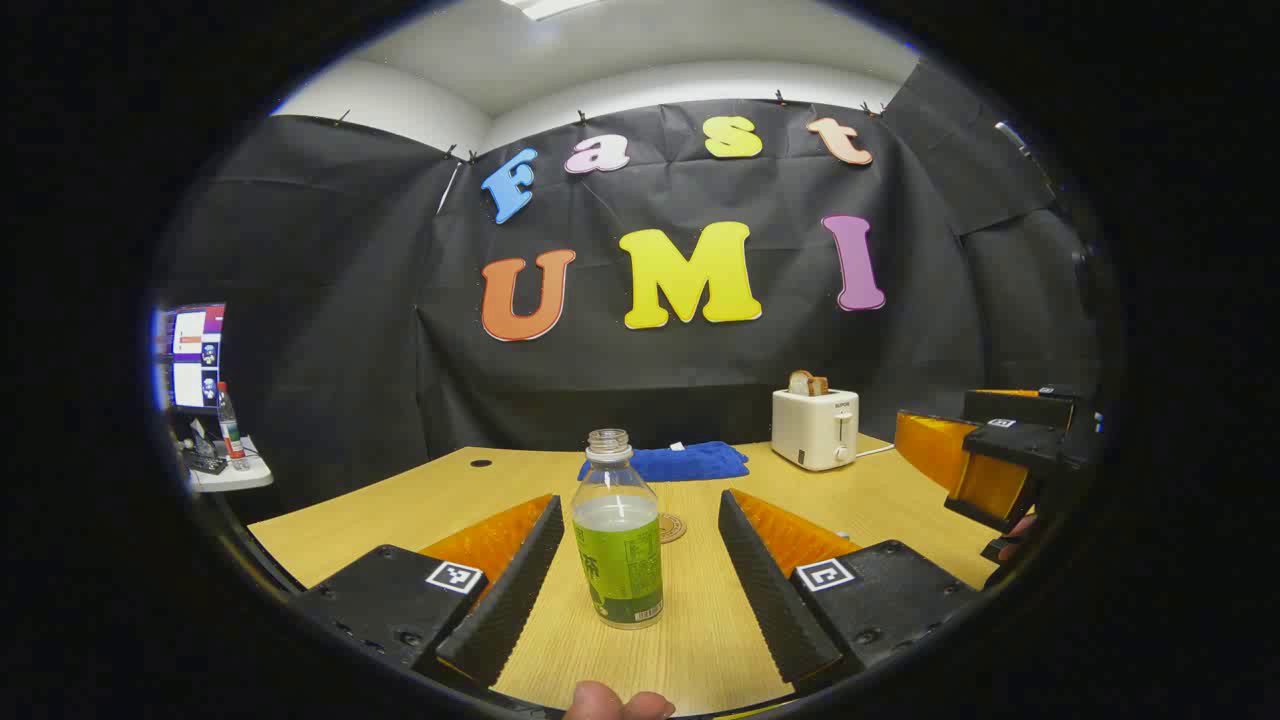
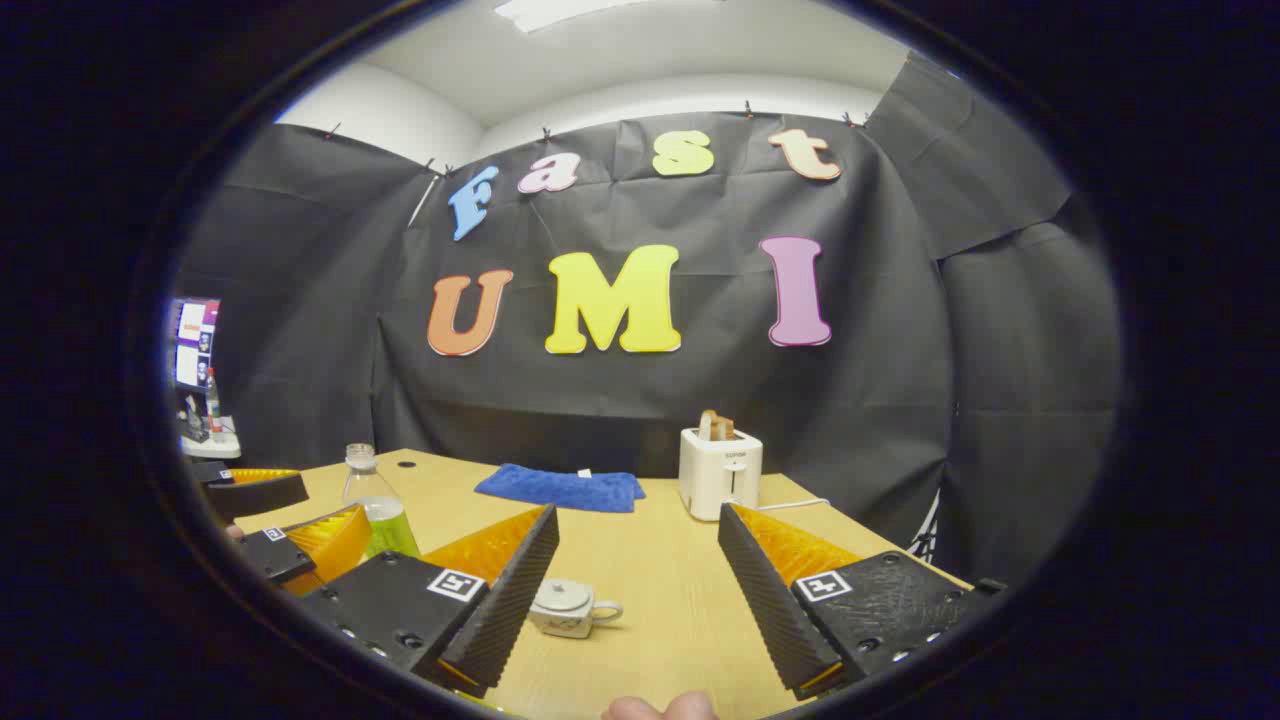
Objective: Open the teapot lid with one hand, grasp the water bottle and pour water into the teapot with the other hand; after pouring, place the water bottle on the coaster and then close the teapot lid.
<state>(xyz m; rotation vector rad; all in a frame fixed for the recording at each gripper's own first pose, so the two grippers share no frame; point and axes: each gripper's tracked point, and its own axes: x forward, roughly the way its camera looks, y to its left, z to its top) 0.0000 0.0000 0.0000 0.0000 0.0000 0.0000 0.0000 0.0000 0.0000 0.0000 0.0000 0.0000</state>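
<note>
Clear plastic water bottle (image 1: 618,545), capless, green-labelled, seen centre frame between spread left gripper (image 1: 632,590) fingers, untouched. White teapot (image 2: 567,607), lid on, partly hidden behind spread right gripper (image 2: 636,600) finger.

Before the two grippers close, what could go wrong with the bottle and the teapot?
1. The water bottle stands uncapped between the open left gripper; an off-centre squeeze could tip it and spill water on the table.
2. The teapot, lid still on, sits near one finger of the open right gripper; that finger may nudge it aside.
3. The coaster lies just behind the bottle and looks small, so placing there needs care.
</note>
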